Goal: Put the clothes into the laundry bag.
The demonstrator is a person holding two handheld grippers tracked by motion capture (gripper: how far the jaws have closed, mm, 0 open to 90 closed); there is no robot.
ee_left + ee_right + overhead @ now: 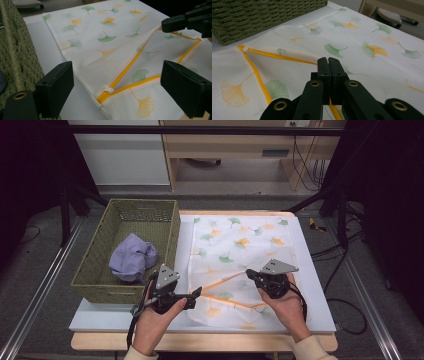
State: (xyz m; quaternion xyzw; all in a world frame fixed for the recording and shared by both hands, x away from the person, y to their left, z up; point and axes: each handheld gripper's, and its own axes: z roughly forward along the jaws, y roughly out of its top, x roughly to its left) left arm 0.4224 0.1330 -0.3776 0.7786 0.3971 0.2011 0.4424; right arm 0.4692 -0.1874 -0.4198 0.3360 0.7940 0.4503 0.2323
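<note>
Two grippers work over a white mesh laundry bag (235,260) printed with green and orange leaves, which lies flat across the middle of the white table (320,285) in the high view. At the left of that frame stands a green woven basket (95,270) holding a crumpled lilac cloth (132,257), its right wall just beside the bag's left edge. Next, lower centre-left, comes the left gripper (196,292), held in a hand (155,320) that enters from the bottom edge. Its jaws stand wide apart with nothing between them (in the left gripper view they frame the bag's corner from either side without pressing on it), and the white zipper pull (107,88) sits at the corner where the two yellow zipper lines (130,68) meet. Further right, lower centre-right of the high view, the right gripper (248,273) has its jaws pressed together on the bag's fabric right at the yellow zipper edge, lifting that edge into a raised fold; the right gripper view shows the yellow strip pinched between the closed black jaws.
</note>
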